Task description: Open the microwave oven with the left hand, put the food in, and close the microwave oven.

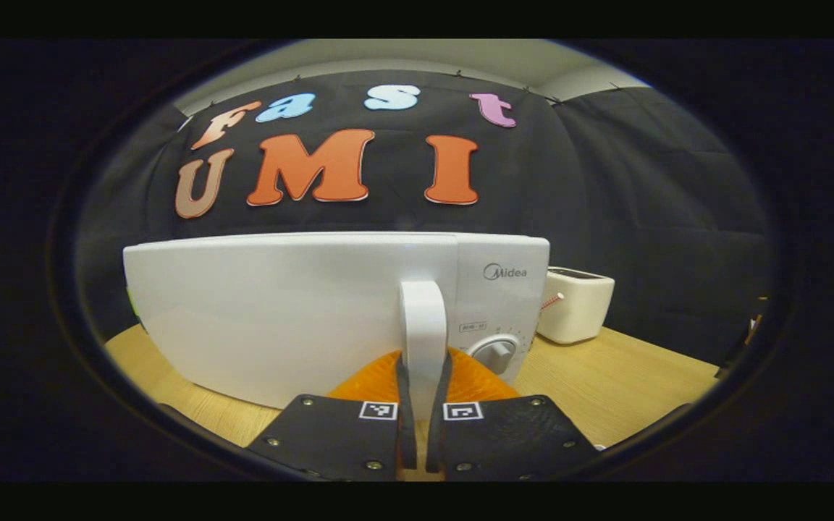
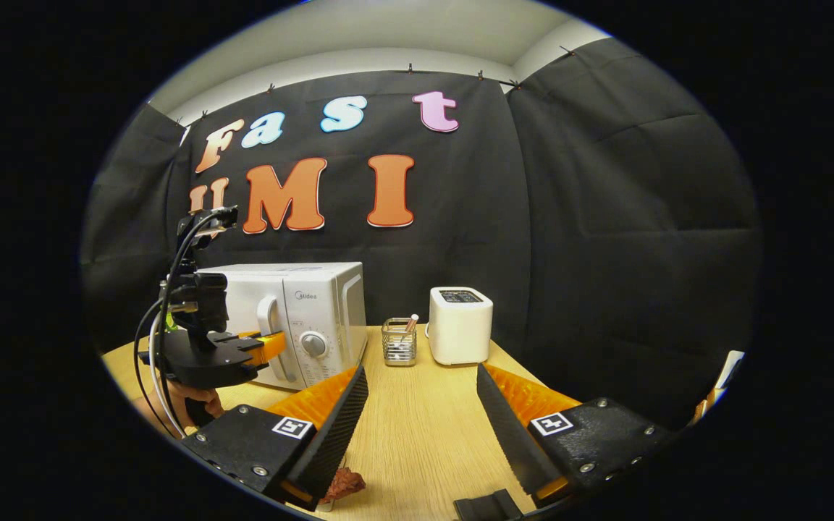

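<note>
Staged recording booth dressed as a kitchen counter.

Black cloth is hanging as walls around a pale wooden table [image 2: 417,427]; a white microwave oven [image 2: 301,318] is standing at ten o'clock in the right gripper view, a white toaster [image 2: 460,325] at twelve, a small clear holder [image 2: 398,341] sitting between them, and bare ceiling is showing above the cloth.

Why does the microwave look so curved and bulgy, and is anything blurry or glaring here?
In the left gripper view the fisheye lens bows the close-up microwave and its handle; the picture stays sharp, with soft, even light and no harsh glare. In the right gripper view the microwave sits farther off and looks straighter, while the table edge curves.
</note>
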Action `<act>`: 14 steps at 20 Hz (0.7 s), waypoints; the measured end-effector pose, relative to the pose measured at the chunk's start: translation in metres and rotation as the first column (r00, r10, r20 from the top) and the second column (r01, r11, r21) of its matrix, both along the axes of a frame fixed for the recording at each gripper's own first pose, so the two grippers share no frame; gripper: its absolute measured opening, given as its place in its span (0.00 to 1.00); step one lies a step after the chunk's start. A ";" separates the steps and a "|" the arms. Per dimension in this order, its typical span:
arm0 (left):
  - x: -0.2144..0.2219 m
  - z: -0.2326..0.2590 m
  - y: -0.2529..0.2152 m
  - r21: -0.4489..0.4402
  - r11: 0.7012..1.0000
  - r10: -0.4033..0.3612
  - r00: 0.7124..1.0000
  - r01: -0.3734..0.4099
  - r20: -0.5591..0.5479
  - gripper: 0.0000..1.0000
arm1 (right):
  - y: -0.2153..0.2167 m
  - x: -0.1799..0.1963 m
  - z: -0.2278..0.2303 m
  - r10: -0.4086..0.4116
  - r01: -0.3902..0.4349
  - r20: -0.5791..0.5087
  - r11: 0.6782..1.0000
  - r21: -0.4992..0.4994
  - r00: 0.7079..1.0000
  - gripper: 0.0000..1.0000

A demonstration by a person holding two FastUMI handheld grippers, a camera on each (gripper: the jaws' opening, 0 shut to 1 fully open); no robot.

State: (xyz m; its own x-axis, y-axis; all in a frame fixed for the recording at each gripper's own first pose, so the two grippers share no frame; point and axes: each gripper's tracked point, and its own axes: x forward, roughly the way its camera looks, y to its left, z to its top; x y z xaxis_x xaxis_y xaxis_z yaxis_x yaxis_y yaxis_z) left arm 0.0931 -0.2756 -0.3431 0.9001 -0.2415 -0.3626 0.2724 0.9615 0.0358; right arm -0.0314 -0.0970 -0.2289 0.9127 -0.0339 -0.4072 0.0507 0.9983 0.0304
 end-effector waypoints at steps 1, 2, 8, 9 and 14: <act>-0.002 -0.002 0.001 -0.009 1.000 0.005 1.000 -0.005 -0.008 0.07 | 0.001 -0.002 -0.001 0.001 -0.001 -0.004 1.000 0.000 1.000 0.94; -0.004 -0.002 0.001 -0.010 1.000 0.015 1.000 -0.015 -0.011 0.07 | 0.000 -0.004 -0.003 0.001 -0.001 -0.008 1.000 -0.003 1.000 0.94; -0.039 0.009 0.007 -0.033 0.999 -0.015 1.000 0.016 0.010 0.07 | -0.002 -0.009 -0.015 -0.007 0.007 -0.049 1.000 0.003 0.999 0.94; -0.046 0.013 0.012 -0.030 0.999 -0.025 1.000 0.025 0.010 0.07 | -0.001 -0.010 -0.016 -0.009 0.009 -0.053 1.000 0.003 0.999 0.94; -0.095 0.029 0.035 -0.043 0.997 -0.069 0.998 0.069 0.007 0.05 | 0.009 -0.026 -0.025 -0.004 0.005 -0.096 1.000 0.009 0.995 0.94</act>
